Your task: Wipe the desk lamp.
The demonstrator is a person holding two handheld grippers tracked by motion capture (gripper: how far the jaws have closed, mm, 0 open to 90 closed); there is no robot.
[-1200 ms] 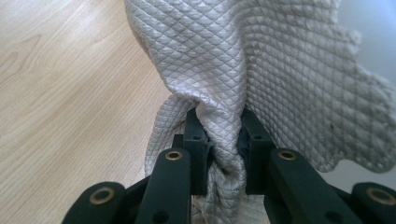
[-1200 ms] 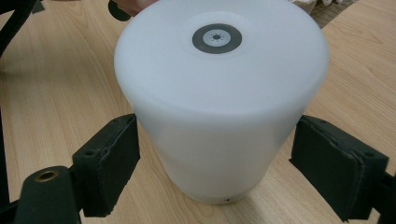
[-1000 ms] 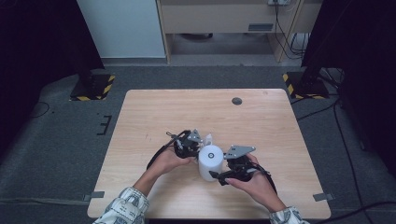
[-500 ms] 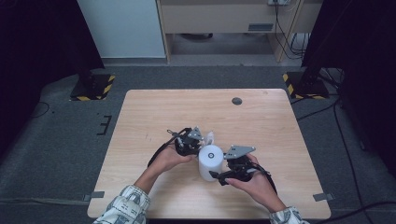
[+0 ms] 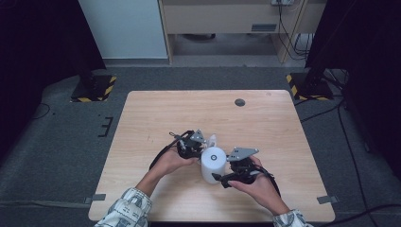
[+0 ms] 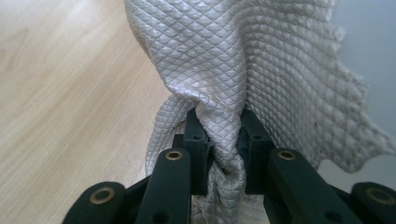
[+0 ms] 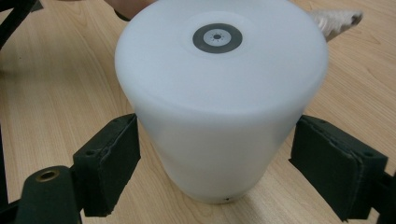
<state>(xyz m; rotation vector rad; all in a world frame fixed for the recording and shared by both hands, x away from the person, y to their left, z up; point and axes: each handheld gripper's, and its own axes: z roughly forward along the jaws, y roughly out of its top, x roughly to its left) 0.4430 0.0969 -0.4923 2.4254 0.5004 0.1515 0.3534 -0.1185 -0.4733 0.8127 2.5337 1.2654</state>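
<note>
A white tapered cylinder with a grey round mark on top stands upright on the wooden table, near its front middle. My right gripper reaches it from the right and front, and both pads press on its lower sides, so it is shut on it. Just behind and left of the cylinder is my left gripper. It is shut on a bunched white quilted cloth, which rises from the jaws. The cloth lies against the cylinder's far side.
A small dark round spot marks the table near its far edge. Black cables trail from both grippers across the table's front. Bare wood lies to the left, right and far side of the hands. Dark floor surrounds the table.
</note>
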